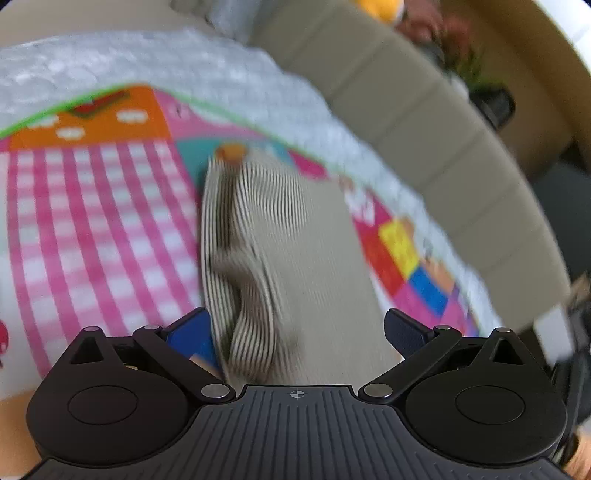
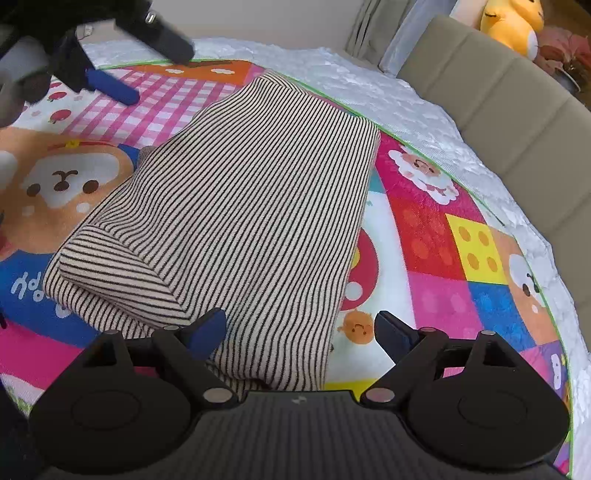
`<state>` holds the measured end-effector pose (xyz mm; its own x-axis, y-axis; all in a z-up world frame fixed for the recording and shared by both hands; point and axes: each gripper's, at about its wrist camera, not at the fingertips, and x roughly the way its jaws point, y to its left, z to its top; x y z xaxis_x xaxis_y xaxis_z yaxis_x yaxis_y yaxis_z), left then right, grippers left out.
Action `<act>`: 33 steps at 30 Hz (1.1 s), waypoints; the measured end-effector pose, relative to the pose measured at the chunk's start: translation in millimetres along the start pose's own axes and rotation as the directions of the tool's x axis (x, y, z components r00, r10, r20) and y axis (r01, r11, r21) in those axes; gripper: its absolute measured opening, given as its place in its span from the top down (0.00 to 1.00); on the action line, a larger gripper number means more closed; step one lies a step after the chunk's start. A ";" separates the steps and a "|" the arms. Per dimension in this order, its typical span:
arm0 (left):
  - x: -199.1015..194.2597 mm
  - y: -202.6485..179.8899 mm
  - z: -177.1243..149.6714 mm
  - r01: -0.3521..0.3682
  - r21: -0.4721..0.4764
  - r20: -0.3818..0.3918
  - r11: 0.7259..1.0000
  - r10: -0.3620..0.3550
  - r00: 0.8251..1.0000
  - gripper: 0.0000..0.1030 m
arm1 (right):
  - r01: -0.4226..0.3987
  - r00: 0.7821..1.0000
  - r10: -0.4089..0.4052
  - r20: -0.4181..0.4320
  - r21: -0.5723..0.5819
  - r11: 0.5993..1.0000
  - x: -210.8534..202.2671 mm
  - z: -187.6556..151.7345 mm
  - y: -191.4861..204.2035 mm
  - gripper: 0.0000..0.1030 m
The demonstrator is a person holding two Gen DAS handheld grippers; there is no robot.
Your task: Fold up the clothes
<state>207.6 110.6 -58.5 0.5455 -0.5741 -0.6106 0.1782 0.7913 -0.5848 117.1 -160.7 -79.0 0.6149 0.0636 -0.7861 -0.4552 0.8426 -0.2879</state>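
A beige garment with thin black stripes (image 2: 243, 206) lies folded on a colourful play mat (image 2: 436, 236), with a folded sleeve at its near left. It also shows, blurred, in the left wrist view (image 1: 291, 258). My right gripper (image 2: 299, 332) is open just above the garment's near edge and holds nothing. My left gripper (image 1: 295, 332) is open, its fingers either side of the garment's near end. In the right wrist view the left gripper (image 2: 147, 59) hangs open above the mat's far left.
The mat lies on a white textured cover (image 2: 388, 96). A beige padded headboard (image 2: 517, 122) runs along the right. A yellow plush toy (image 2: 513, 22) sits behind it at the top right.
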 end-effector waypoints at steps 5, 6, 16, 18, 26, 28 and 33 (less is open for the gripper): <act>-0.9 -0.7 2.4 -0.115 0.052 0.029 0.992 0.113 0.993 0.00 | 0.003 1.000 -0.003 0.002 -0.014 1.000 -1.5 1.8 1.8 0.14; 1.7 -1.0 1.0 -0.137 0.074 0.015 0.988 0.137 0.990 0.00 | 0.004 1.000 -0.004 0.014 -0.021 1.000 -5.4 4.1 0.1 0.14; 26.6 -29.6 -31.5 -0.124 0.365 -0.142 0.923 0.187 0.972 0.00 | 0.064 0.998 -0.064 0.014 0.042 0.997 3.0 -1.7 -18.5 0.14; 32.1 -29.5 -38.9 -0.130 0.392 -0.178 0.911 0.213 0.961 0.00 | 0.065 0.998 -0.066 0.009 0.088 0.994 9.3 -9.0 -21.2 0.14; 39.8 -19.9 -46.0 -0.172 0.403 -0.213 0.899 0.275 0.937 0.00 | 0.059 0.996 -0.062 0.058 0.060 0.996 -10.1 -0.3 -21.6 0.14; 40.6 -20.6 -47.3 -0.174 0.415 -0.218 0.893 0.284 0.934 0.00 | 0.068 0.996 -0.073 0.056 0.077 0.995 -9.7 0.2 -24.5 0.14; 41.4 -22.8 -47.5 -0.169 0.423 -0.220 0.890 0.281 0.934 0.00 | 0.097 0.995 -0.095 -0.035 0.070 0.993 14.5 -17.4 -22.5 0.14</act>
<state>187.2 58.8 -95.8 0.3793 -0.3598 -0.8525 0.4131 0.8902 -0.1919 125.1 -188.0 -93.4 0.6325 -0.0355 -0.7738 -0.3472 0.8800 -0.3241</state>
